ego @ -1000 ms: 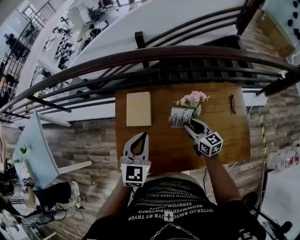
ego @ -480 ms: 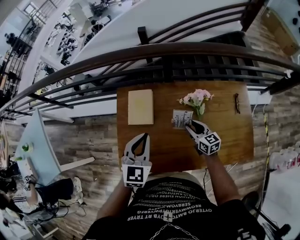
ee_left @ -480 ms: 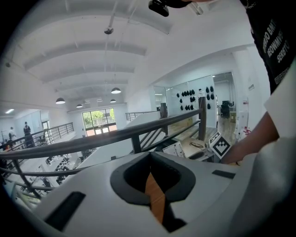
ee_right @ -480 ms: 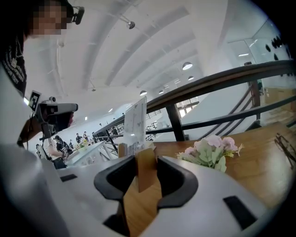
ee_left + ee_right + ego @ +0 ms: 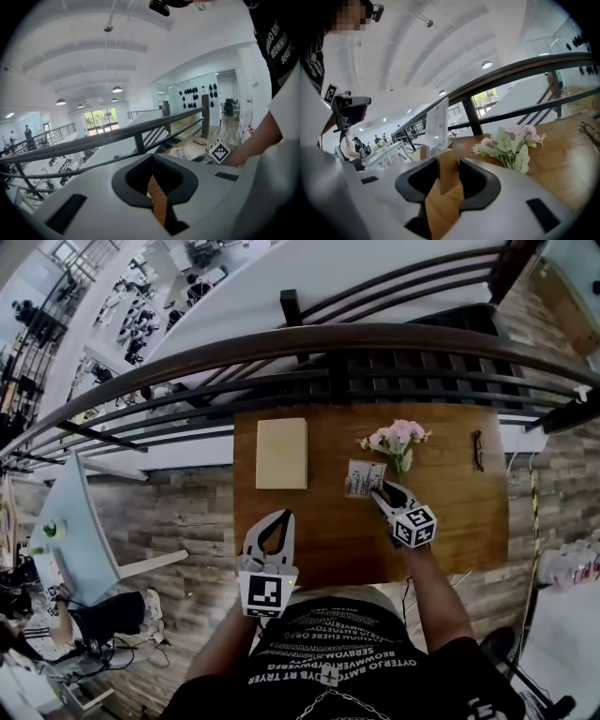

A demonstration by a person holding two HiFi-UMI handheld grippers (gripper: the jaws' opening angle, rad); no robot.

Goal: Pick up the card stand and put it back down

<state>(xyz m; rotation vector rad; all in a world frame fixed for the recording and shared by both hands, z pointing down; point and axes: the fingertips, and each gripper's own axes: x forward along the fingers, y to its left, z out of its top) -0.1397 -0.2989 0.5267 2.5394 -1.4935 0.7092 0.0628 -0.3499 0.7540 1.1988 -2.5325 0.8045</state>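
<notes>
Now, in the head view you are holding the right gripper (image 5: 378,489) over the wooden table (image 5: 450,521), its jaws grasping the base of the card stand (image 5: 364,477), with the white card rising just beyond the jaw tips and the pink flowers (image 5: 396,439) standing a little farther past them. In the left gripper view, the left gripper (image 5: 152,161) is showing its jaws clenched together on nothing. In the right gripper view, the stand's wooden block is sitting between the jaws, both sides gripped, the card upright just ahead.
</notes>
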